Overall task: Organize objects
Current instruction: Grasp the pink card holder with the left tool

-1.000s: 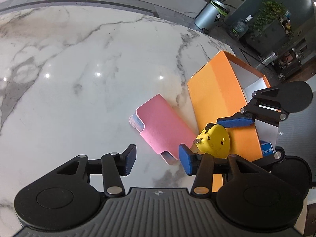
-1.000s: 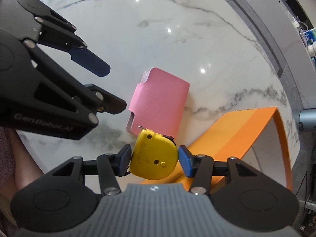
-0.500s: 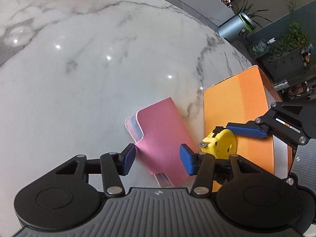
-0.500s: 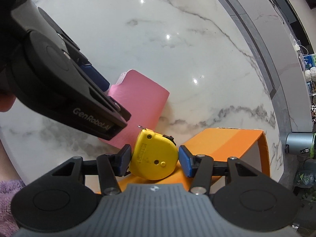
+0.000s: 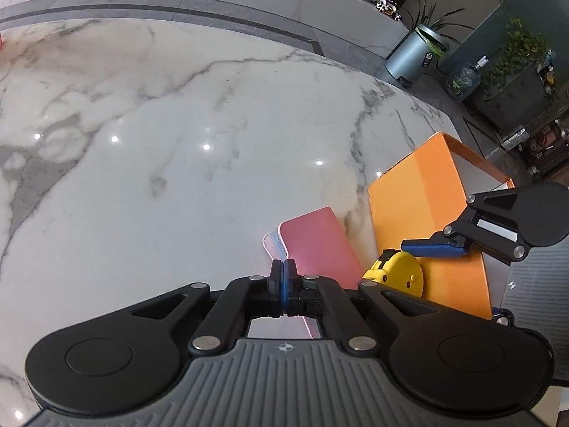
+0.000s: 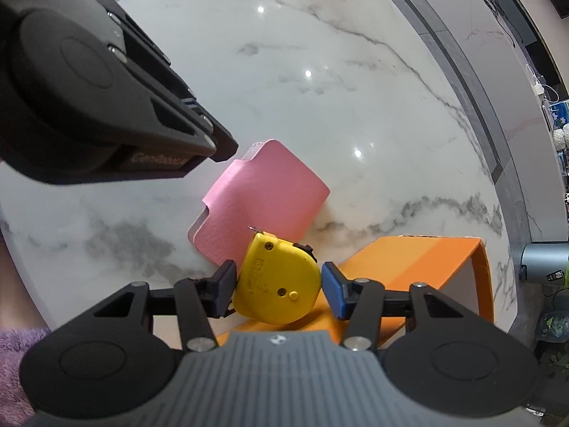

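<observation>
My right gripper (image 6: 279, 288) is shut on a yellow tape measure (image 6: 281, 284) and holds it over the near edge of an orange box (image 6: 409, 259). In the left wrist view the tape measure (image 5: 398, 274) shows beside the box (image 5: 426, 206), under a blue right finger (image 5: 432, 249). A pink case (image 6: 270, 192) lies flat on the marble, left of the box. My left gripper (image 5: 283, 277) is closing fully, pads touching with nothing between them. It hovers at the case's (image 5: 316, 245) near left corner; in the right wrist view its tip (image 6: 224, 149) sits just off the case's tab.
The white marble table (image 5: 177, 142) stretches wide to the left and far side, and its curved edge runs behind the box. Off the table stand a grey planter (image 5: 409, 58) and leafy plants. A purple sleeve (image 6: 10, 356) shows at the lower left.
My left gripper's jaws have gone from wide apart to fully together, and it has drawn back off the pink case. The right gripper still holds the tape measure in the same spot.
</observation>
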Motion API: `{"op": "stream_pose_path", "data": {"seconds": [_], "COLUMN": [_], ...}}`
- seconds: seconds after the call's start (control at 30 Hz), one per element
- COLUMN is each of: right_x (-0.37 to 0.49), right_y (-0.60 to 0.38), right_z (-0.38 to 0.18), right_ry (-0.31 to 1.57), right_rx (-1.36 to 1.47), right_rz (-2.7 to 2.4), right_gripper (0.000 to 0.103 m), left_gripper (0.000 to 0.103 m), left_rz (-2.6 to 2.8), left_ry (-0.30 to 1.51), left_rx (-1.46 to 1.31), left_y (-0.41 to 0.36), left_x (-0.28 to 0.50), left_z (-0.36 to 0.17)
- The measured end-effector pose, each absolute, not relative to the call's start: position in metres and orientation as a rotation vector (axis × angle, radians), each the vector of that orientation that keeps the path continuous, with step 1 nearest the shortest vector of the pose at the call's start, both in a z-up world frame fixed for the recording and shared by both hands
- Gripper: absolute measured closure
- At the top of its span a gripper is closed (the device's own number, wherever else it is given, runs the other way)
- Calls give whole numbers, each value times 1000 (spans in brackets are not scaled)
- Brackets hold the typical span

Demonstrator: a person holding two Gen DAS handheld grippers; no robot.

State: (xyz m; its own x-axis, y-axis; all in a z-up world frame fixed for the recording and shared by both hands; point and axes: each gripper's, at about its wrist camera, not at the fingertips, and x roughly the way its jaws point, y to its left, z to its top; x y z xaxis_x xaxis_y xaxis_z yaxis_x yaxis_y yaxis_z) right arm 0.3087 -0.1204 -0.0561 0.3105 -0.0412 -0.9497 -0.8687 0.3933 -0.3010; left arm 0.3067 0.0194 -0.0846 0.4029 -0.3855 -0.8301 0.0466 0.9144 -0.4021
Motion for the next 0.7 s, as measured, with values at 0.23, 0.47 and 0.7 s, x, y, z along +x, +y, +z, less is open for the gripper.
{"op": "stream_pose_path", "data": {"seconds": [0.23, 0.47, 0.7], "right_x": [312, 323, 327], "right_y": [-118, -121, -124], "right_z": [-60, -69, -76], "right_ry": [1099, 1097, 1104], "right_rx": [-1084, -1106, -1097], "right_rz": [688, 708, 716], "right_gripper": [49, 49, 49], "left_gripper": [74, 58, 75], "left_rz": [-274, -255, -263], "left_ry": [1192, 1197, 1157], "left_rx": [-500, -634, -645], "left_y": [26, 19, 10], "left_x": [314, 320, 319], "left_z": [-106, -136, -139]}}
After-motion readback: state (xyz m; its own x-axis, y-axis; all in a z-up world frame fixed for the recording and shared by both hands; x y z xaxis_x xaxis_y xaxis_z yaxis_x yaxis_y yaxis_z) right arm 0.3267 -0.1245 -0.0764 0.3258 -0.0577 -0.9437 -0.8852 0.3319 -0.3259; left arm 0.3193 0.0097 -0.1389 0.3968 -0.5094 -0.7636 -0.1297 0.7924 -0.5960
